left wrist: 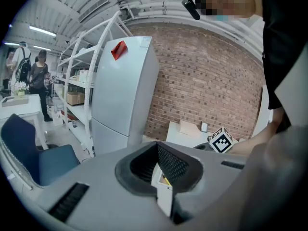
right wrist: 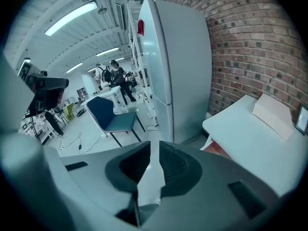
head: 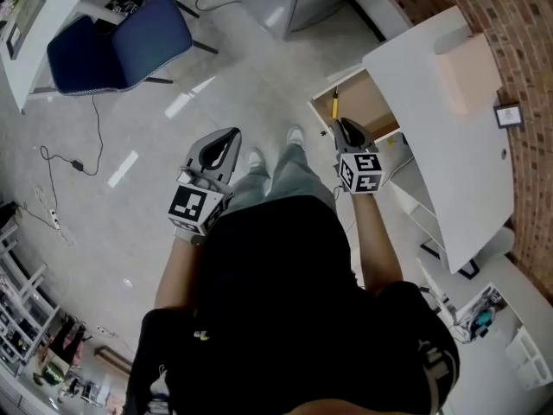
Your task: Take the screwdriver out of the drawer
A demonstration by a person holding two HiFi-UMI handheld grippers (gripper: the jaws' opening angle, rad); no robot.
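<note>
The right tool (head: 344, 126) is released, its two dark jaws a narrow slit apart with nothing between them (only pale floor shows through the slit in the right gripper view), and it touches nothing that can be made out. It points downward over the near front edge of the open white drawer with a pale wooden bottom (head: 370, 100). The yellow-handled screwdriver (head: 335, 104) lies inside that drawer along its left side as the head view shows it. It is just beyond the tool's tips and a little to their left, apart from them; how far below the tips it lies cannot be told. The drawer juts from under the white worktop (head: 449, 145), which carries a beige cardboard box (head: 467, 72) and a small dark-framed picture (head: 508, 115) by the red brick wall (head: 518, 24). The left tool (head: 232, 138) is released too, jaws slightly parted and empty, held over the grey floor (head: 155, 145) beside the person's legs, well apart from the drawer. Farther off stands a blue padded chair (head: 121, 41).
</note>
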